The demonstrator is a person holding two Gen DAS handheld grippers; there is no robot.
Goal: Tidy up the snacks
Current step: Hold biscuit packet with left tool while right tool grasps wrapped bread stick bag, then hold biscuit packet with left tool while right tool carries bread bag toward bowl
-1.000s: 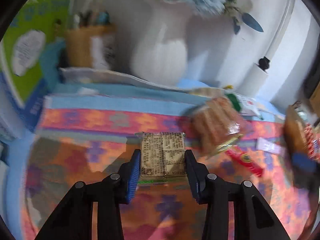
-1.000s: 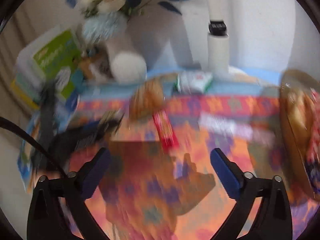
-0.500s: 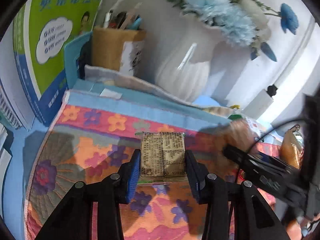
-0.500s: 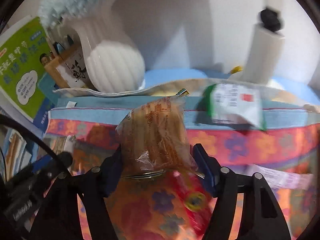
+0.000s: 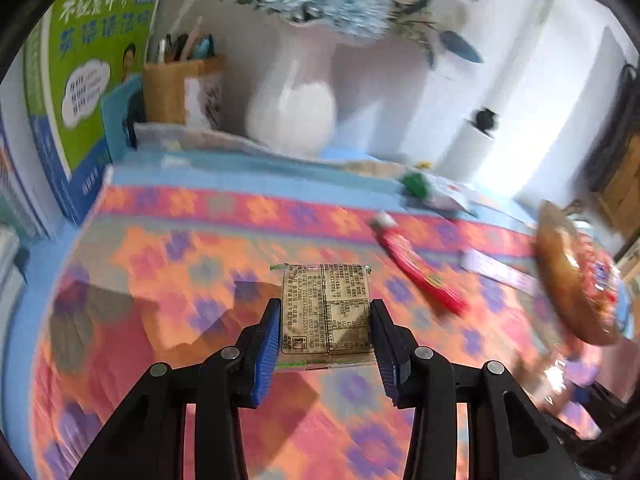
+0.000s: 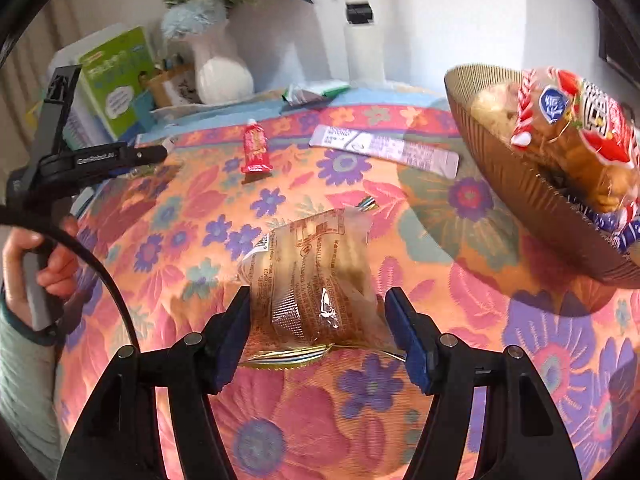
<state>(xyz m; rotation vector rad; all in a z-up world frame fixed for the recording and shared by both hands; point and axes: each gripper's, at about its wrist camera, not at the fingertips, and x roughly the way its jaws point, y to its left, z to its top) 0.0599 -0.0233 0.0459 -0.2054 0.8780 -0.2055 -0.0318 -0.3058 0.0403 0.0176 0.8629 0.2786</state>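
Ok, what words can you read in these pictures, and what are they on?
"GenRobot.AI": on the left claw.
Green book: big Chinese title, too blurred to read.
Brown packet, clear snack bag, red tube, white strip: print too small to read.

Right gripper point(image 6: 316, 328), wide and empty a second ago, now clamped on clear snack bag point(image 6: 312, 280), jaws easing open slightly; bag lifted off floral cloth point(image 6: 520, 360), carried nearer brown basket point(image 6: 516, 184). Spot beside red sachet point(image 5: 420, 268) in left wrist view now bare.
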